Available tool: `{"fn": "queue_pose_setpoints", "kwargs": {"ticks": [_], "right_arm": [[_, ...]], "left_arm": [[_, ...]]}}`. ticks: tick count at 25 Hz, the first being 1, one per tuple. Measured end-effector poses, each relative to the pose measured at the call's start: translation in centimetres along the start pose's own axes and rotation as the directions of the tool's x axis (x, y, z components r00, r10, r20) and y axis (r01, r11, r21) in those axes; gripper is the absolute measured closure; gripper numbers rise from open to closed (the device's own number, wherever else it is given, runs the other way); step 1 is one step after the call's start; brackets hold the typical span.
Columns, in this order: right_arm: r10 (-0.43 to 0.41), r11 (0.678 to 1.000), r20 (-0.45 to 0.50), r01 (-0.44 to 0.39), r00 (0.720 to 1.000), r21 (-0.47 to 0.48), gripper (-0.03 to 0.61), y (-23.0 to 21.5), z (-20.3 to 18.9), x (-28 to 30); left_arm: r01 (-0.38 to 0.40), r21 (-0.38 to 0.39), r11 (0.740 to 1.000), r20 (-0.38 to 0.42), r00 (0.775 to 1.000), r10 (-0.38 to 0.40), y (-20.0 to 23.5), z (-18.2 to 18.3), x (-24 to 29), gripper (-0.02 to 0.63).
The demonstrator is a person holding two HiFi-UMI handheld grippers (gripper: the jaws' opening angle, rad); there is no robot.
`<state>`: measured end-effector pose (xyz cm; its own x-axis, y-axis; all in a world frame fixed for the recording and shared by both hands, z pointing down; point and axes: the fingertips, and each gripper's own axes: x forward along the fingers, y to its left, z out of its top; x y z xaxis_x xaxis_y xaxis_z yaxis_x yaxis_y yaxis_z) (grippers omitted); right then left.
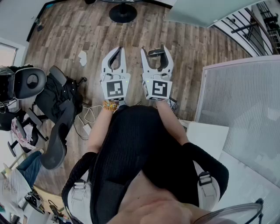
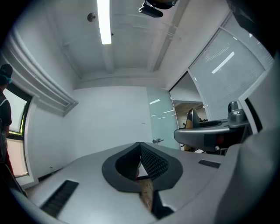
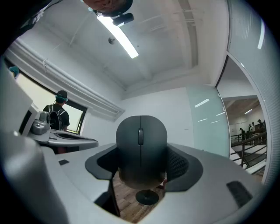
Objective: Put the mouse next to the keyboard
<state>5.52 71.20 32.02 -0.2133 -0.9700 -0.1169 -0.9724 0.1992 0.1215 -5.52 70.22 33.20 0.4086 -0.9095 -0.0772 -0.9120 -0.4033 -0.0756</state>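
You are standing over a wood floor [image 1: 197, 52] with both tools held out level in front of you, side by side. Your right tool [image 1: 154, 50] is clenched on one dark grey computer mouse [image 3: 141, 144]. The mouse sits upright between the two textured pads, with its scroll wheel facing the right gripper view and its body filling the gap between the jaws. Your left tool [image 1: 118, 51] is clenched on nothing, its jaws pressed together at the tips with only floor showing beyond them. The mouse is therefore in the air over the floor, not on any surface. No keyboard shows in any view, so the step in hand looks like the carry, with the placing not yet begun. The next move probably calls for turning toward wherever the keyboard lies, perhaps the pale table [image 1: 210, 135] near your right. From there you would lower the mouse flat just beside the keyboard before letting the jaws part. Counted, there are two tools, one mouse and no keyboard in sight. One dark office chair [image 1: 59, 122] stands on the left of the floor, and one round black base [image 1: 123, 13] lies at the far edge. One person [image 3: 59, 113] stands by a far window in the right gripper view.
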Motion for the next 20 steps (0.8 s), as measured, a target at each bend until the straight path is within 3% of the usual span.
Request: {"fn": "queue_pose_setpoints", "kwargs": {"ticks": [4,11,20], "right_arm": [[0.028,0.999,-0.008,-0.028,1.000,0.016,0.296,1.5,-0.6,1.7],[0.002,1.000,-0.058,-0.002,0.998,-0.002,0.296,1.0,-3.0,5.5],[0.009,0.996,-0.038,-0.006,0.999,0.090,0.296,-4.6,-6.0,16.6]], "left_arm": [[0.008,-0.018,1.000,0.010,1.000,-0.008,1.6,0.0,0.7,0.600],[0.013,-0.023,1.000,-0.008,1.000,-0.013,3.0,-1.4,4.1,0.600],[-0.033,0.048,0.998,-0.048,0.998,0.035,4.9,-3.3,15.7,0.600]]}}
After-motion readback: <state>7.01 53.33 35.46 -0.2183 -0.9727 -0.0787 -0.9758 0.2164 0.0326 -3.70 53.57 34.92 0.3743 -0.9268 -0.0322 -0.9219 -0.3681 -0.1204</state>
